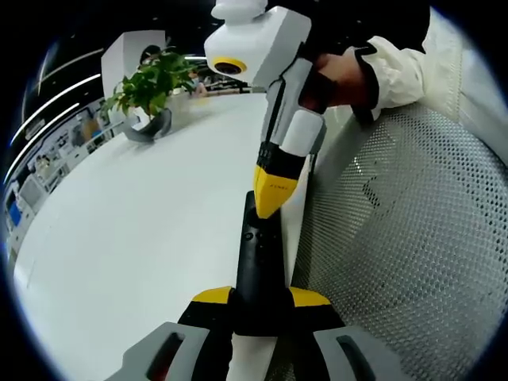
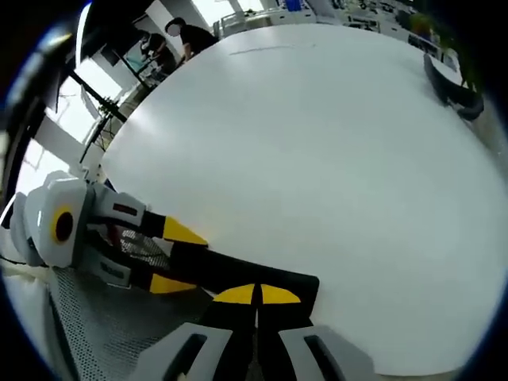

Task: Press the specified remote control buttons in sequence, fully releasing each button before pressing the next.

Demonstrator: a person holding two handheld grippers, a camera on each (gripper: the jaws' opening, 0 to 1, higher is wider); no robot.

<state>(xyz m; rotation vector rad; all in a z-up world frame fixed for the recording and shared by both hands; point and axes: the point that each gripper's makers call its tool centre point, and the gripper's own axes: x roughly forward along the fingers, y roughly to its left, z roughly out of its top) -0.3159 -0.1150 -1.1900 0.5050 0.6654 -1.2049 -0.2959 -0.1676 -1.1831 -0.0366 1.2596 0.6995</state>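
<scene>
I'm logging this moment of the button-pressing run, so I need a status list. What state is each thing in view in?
Remote control: black, held at its near end, lying along the table edge.
Left gripper: shut on the remote control.
Right gripper: shut, yellow tips together, down on the remote control.
Potted plant: upright, untouched, on the far side of the table.
White table: bare around the remote control.

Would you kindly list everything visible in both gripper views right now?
remote control: one, black, clamped in the left gripper over the table edge
table: one, white, round
potted plant: one, green in a grey pot, far side of the table
mesh chair: one, grey perforated, beside the table
people: two, dark clothes, background
left gripper: yellow tips, gripping the remote
right gripper: yellow tips together, touching the remote
hand: one, white sleeve
</scene>
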